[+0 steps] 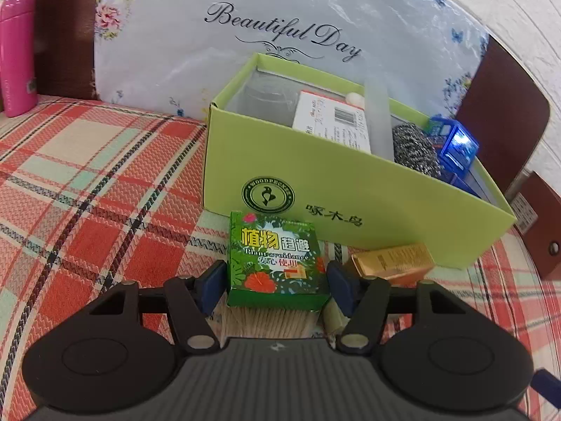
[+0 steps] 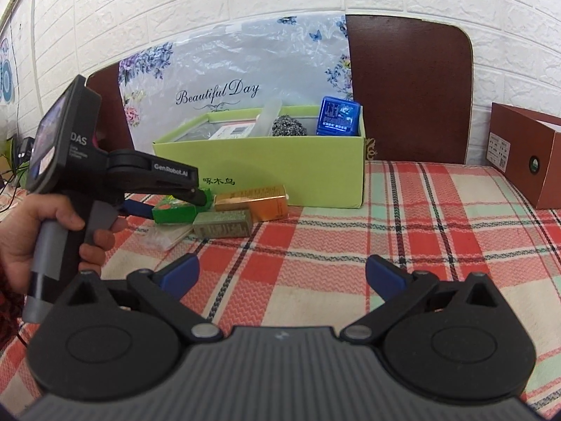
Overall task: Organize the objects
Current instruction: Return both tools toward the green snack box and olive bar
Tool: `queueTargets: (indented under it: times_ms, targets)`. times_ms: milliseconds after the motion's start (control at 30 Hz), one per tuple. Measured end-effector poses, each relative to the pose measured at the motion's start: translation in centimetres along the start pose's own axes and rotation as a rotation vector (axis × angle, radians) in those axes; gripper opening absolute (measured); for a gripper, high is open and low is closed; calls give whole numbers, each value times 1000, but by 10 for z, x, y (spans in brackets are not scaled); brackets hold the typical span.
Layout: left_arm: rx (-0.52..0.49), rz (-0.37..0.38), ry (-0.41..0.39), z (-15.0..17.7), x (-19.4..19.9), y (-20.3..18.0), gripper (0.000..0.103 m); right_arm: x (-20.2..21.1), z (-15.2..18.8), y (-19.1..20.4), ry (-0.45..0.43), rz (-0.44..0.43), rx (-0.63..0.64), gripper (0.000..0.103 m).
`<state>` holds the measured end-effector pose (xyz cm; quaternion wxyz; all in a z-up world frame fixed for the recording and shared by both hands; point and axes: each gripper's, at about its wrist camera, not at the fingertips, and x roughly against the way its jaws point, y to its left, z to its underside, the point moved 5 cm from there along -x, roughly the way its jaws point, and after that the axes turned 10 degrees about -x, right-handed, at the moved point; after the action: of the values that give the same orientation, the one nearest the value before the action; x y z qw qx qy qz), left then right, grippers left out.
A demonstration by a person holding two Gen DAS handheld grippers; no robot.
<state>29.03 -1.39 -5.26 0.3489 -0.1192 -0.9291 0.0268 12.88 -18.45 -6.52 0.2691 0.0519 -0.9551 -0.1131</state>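
Brown box (image 2: pixel 526 161) cut off at right; pink bottle (image 1: pixel 17 52) at left.

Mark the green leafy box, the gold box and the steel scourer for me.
green leafy box (image 1: pixel 275 263), left wrist view, printed top face
gold box (image 1: pixel 394 263), left wrist view, top face
steel scourer (image 2: pixel 289 126), right wrist view, front of ball

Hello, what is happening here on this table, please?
A person is tidying small items into an open light green box on a plaid tablecloth. The left gripper sits around a small green carton, one pad on each side; whether they already press it is unclear. A gold box and an olive box lie nearby, not yet packed. The right gripper hangs open and empty. The green box already holds a steel scourer and a blue cube box.
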Motion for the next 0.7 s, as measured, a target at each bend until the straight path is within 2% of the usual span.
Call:
queueTargets:
  times_ms: [167,367,567,700]
  targets:
    - [-15,54,-7,12,36,6,65,-13,3,11,38,-31,18,103]
    - [-36,55,3,44,79,26,64,-44,2,33,86,-58,77,100]
    - [-3,15,32,73,92,46,65,-88,-8,52,138,-78,97,88]
    - [13,12,31,76,92,52,71,-113,-12,63,154,-64,112,86]
